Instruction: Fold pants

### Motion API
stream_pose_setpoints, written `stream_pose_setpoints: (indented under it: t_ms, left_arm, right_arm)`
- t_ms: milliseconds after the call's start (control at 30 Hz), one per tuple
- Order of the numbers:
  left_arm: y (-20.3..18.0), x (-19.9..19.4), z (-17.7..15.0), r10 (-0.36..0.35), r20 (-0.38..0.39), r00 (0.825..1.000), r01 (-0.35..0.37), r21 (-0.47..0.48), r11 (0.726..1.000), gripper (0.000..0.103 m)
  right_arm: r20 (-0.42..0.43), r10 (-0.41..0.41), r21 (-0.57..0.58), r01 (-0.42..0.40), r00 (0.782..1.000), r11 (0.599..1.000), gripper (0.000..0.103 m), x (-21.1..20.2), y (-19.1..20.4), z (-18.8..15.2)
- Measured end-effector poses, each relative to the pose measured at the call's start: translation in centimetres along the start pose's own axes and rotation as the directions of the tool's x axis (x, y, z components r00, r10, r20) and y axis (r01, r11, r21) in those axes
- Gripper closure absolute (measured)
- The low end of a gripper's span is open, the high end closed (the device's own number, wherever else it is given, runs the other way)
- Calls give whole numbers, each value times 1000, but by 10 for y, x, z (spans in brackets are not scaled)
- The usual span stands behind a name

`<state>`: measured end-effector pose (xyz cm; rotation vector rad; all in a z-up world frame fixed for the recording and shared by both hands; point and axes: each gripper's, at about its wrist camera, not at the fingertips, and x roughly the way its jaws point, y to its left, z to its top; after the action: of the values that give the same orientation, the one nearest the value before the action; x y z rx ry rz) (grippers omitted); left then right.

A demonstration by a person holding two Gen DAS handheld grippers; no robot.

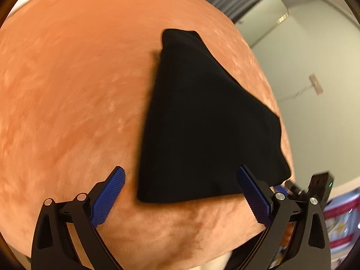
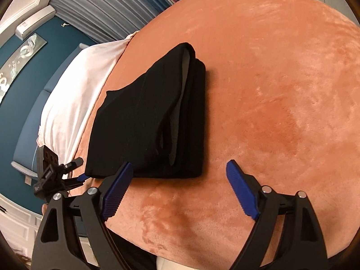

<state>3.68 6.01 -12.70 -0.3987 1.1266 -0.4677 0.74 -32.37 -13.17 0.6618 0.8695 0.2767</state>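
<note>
Both your left gripper (image 1: 181,193) and right gripper (image 2: 177,189) have fingers spread and empty, hanging just near the pants (image 2: 155,121). These lie folded compactly on the orange blanket (image 2: 281,90), seemingly released because folding looks done.

The folded black pants (image 2: 148,121) are a matt, soft knit cloth with a paler grey inner face showing along the fold edges at their 2 o'clock side. They lie on a salmon-orange plush blanket (image 2: 281,78), a velvety short-pile cloth whose brushed nap shows lighter and darker patches. At 9 o'clock of the pants a pale pink sheet (image 2: 74,94) looks smooth and matt. The left gripper (image 1: 180,186) and right gripper (image 2: 177,184) have matt black plastic arms, shiny round metal pins, and blue fingers (image 2: 240,189) with a finely ribbed, rubbery texture.
</note>
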Motion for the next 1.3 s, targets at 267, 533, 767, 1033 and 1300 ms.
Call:
stream_pose_setpoints:
  t_ms: [267, 533, 767, 1033, 1300]
  left_arm:
    - [-21, 31, 13, 12, -39, 999, -9, 73, 997, 5]
    - [-32, 51, 16, 77, -14, 997, -75, 114, 991, 5]
    - [-36, 62, 17, 127, 23, 992, -129, 121, 984, 5]
    - [-37, 66, 16, 128, 90, 988, -137, 98, 986, 5]
    - [-28, 62, 14, 106, 99, 989, -116, 105, 988, 5]
  right_arm:
    - [-17, 73, 24, -72, 997, 997, 14, 20, 3, 9]
    - [-41, 71, -8, -71, 997, 997, 9, 47, 22, 17]
    - [-32, 58, -27, -59, 998, 998, 8, 60, 29, 24]
    - [-21, 41, -93, -43, 999, 995, 5, 61, 36, 17]
    - [42, -1, -113, 5, 999, 994, 5, 65, 44, 12]
